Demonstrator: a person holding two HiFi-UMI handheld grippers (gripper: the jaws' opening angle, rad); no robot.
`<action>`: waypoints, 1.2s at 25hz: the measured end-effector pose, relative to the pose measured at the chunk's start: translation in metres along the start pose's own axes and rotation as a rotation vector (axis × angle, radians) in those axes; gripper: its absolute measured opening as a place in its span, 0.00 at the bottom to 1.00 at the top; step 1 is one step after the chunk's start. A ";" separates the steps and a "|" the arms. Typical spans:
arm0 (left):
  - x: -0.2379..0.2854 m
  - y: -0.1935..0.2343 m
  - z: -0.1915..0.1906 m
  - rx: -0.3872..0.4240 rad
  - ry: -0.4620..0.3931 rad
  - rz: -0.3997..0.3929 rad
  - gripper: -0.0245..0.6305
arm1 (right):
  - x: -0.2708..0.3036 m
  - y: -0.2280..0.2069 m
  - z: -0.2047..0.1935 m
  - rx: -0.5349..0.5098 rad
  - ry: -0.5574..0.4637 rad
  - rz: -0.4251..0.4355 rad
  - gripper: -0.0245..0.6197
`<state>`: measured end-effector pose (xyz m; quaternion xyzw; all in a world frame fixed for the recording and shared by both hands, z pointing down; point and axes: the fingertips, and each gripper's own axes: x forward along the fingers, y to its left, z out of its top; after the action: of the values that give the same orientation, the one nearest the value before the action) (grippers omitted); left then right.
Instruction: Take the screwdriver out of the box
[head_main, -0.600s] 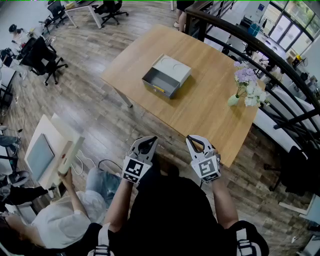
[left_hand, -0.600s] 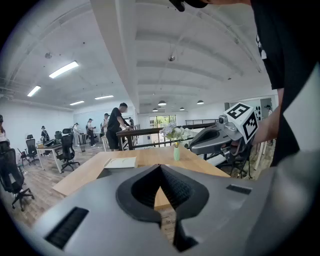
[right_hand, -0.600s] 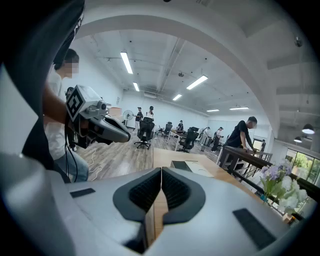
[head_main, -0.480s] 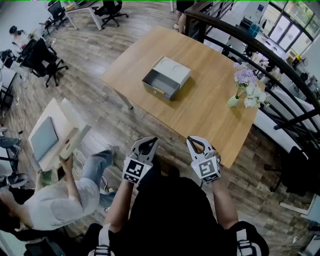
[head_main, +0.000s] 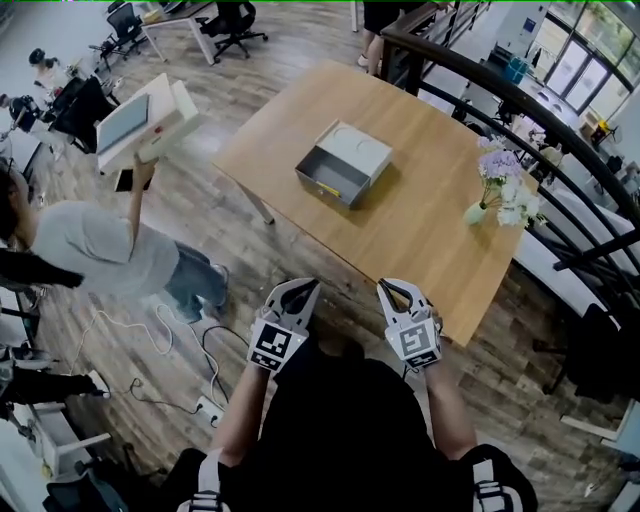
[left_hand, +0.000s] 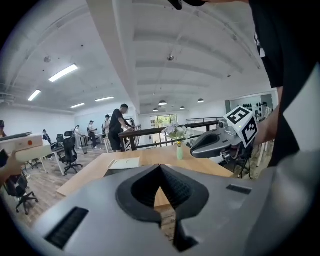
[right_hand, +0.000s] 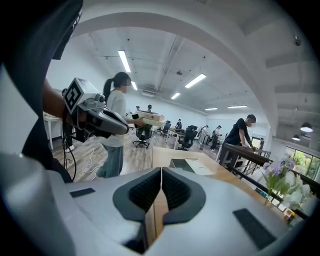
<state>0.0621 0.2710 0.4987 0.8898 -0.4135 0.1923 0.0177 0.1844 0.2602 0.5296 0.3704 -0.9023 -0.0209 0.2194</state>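
Observation:
A grey box (head_main: 343, 165) with its drawer pulled open lies in the middle of the wooden table (head_main: 420, 230). A small yellow-handled tool, seemingly the screwdriver (head_main: 327, 188), rests in the drawer near its front wall. My left gripper (head_main: 298, 290) and right gripper (head_main: 397, 290) hover side by side in front of my chest, short of the table's near edge and far from the box. Both are shut with nothing in them. In the left gripper view the jaws (left_hand: 160, 167) meet, with the box (left_hand: 125, 163) beyond. The right gripper view shows closed jaws (right_hand: 161, 170) aimed toward the box (right_hand: 192, 166).
A vase of flowers (head_main: 497, 185) stands at the table's right side. A dark railing (head_main: 560, 130) runs behind the table. A person (head_main: 100, 240) at left holds a flat carton (head_main: 140, 120) overhead. Cables and a power strip (head_main: 205, 405) lie on the floor.
The person at left has risen from the floor and lifted the flat carton up. Both grippers stay where they were, still shut.

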 end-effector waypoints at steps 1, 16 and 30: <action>-0.001 0.003 -0.004 -0.006 0.004 0.003 0.07 | 0.004 0.001 0.002 -0.012 0.001 0.004 0.08; 0.029 0.089 0.017 0.011 -0.037 -0.073 0.07 | 0.063 -0.011 0.032 0.009 0.068 -0.050 0.08; 0.044 0.179 0.002 0.018 -0.038 -0.129 0.07 | 0.140 -0.019 0.062 0.001 0.096 -0.113 0.08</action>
<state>-0.0439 0.1208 0.4899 0.9181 -0.3540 0.1776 0.0141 0.0834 0.1433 0.5236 0.4215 -0.8684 -0.0147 0.2607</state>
